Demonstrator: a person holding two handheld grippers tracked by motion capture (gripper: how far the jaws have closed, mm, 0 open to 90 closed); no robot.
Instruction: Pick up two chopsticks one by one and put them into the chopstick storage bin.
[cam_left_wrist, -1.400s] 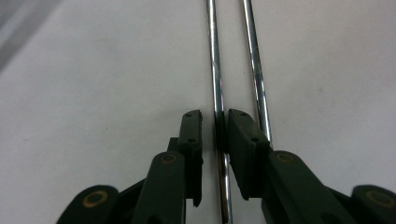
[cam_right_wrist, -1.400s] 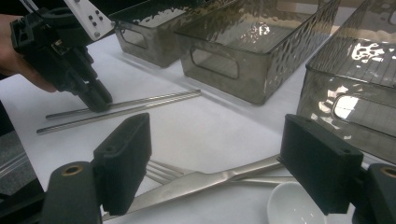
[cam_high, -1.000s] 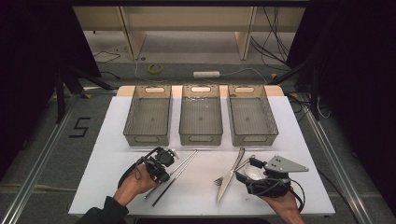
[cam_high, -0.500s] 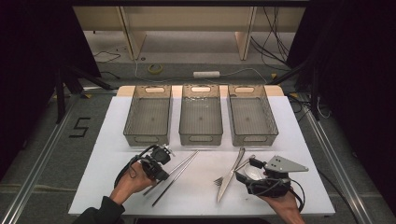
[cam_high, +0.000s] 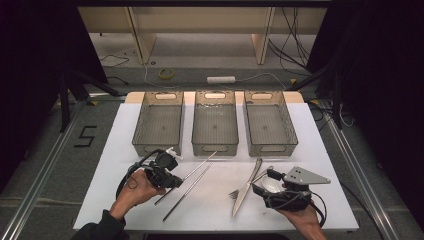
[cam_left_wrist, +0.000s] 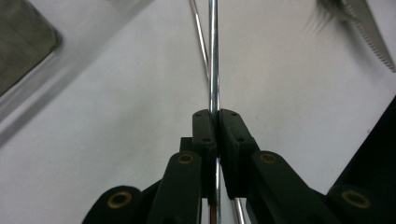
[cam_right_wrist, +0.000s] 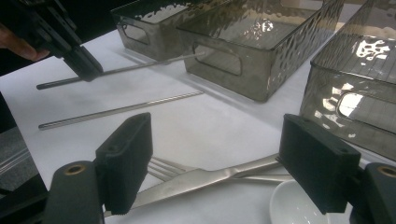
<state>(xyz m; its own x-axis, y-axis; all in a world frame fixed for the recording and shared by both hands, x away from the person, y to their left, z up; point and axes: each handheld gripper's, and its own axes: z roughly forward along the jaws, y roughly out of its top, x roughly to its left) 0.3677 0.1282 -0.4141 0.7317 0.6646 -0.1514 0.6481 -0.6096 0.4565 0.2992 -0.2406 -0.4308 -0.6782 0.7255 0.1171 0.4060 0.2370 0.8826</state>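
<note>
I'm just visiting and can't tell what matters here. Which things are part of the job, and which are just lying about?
Likely part of the job:
- left gripper, shut on one thin metal chopstick
- second metal chopstick
- steel knife and fork
- small white spoon
- three clear grey plastic bins
- right gripper, open

Just lying about:
- tape roll and cables on the floor

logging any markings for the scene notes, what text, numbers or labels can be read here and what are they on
"5": a dark numeral marked on the grey floor left of the white table, seen in the high view.
No other text: the three clear bins, the chopsticks, knife, fork and both tongs carry no readable words, brand or label.
</note>
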